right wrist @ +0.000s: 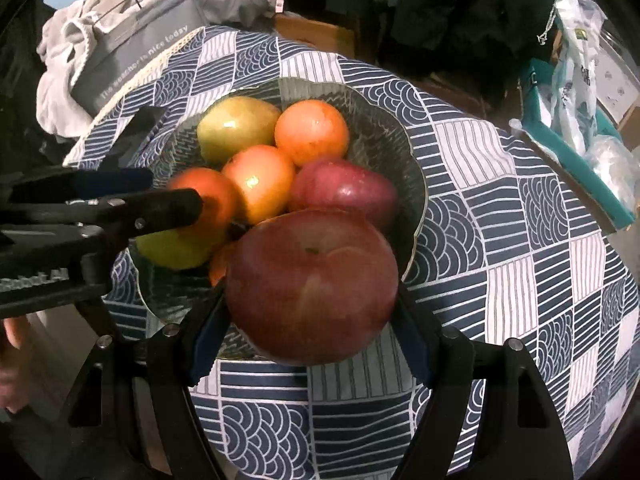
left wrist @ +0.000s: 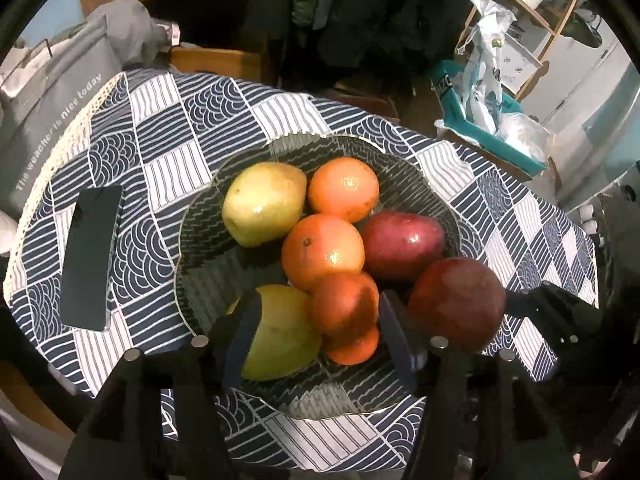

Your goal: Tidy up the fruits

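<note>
A large red apple [right wrist: 312,284] is seen nearest the right wrist camera, pinched between the two fingers of the right claw [right wrist: 310,312], whose blue pads are pressed against its left and right flanks. The apple is held over the 6 o'clock rim of a ribbed glass bowl [right wrist: 384,132] that is set on a worktop covered with a blue and white patterned cloth [right wrist: 520,240].

In the left wrist view, the left claw [left wrist: 316,320] is seen spread, with its fingers on either side of an orange [left wrist: 346,304] and a yellow-green mango [left wrist: 280,336] at 6 o'clock in the bowl. The pads are not seen pressing on either fruit; whether the left pad touches the mango cannot be told.

Further fruit is gathered in the bowl: a second orange [left wrist: 322,250] at the centre, a third orange [left wrist: 343,189] at 12 o'clock, a pale green mango [left wrist: 262,204] at 10 o'clock and a dark red mango [left wrist: 402,244] at 3 o'clock. A smaller orange [left wrist: 356,346] is partly hidden beneath the nearest one.

A dark phone [left wrist: 90,258] is laid flat on the cloth at 9 o'clock from the bowl, apart from it. A grey bag [left wrist: 56,92] with printed lettering is seen beyond the cloth's far left edge.
</note>
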A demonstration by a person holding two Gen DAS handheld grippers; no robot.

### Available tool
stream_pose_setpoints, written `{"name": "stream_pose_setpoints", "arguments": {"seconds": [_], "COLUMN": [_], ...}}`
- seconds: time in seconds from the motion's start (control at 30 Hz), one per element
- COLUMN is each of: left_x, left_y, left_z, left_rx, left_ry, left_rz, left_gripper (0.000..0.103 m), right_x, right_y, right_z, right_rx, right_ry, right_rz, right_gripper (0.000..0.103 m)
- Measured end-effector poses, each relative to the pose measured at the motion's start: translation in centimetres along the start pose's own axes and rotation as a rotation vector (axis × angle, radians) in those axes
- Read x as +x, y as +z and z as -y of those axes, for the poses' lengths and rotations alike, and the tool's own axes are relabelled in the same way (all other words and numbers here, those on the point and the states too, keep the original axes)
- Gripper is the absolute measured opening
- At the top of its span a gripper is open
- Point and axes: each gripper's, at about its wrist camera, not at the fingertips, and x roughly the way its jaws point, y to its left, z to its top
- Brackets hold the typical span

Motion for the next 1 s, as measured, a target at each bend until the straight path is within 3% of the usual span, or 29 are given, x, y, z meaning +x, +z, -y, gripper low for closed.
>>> {"name": "stream_pose_setpoints", "arguments": {"seconds": [0.27, 0.57, 0.9, 1.0], "left_x": [-1.4, -3.7, -6.2, -7.2], "left_y": [0.4, 1.0, 1.5, 1.5], "left_z": [-0.9, -1.0, 0.5, 1.3], "left_rx": [-0.045, -0.073, -0.061, -0.042], "left_ry": [-0.018, -0.059, -0.091, -0.094], "left_rz": [0.019, 0.071, 0.113, 0.138], "left_gripper": [0.068, 0.069, 0.069, 0.075], "right_x": [-0.1, -3.7, -9.6, -11.6], "right_y": [-0.1, 1.1, 1.1, 1.0], "right_z": [0.1, 0.8, 3.4, 3.9], "right_rx": [-0.005, 0.030, 0.089, 0.102], "right_ry": [0.001, 0.040, -0.037, -0.075], "right_rz": [0.015, 0.133, 0.249, 0.288], "right_gripper": [0.077, 0.082, 0.082, 0.082]}}
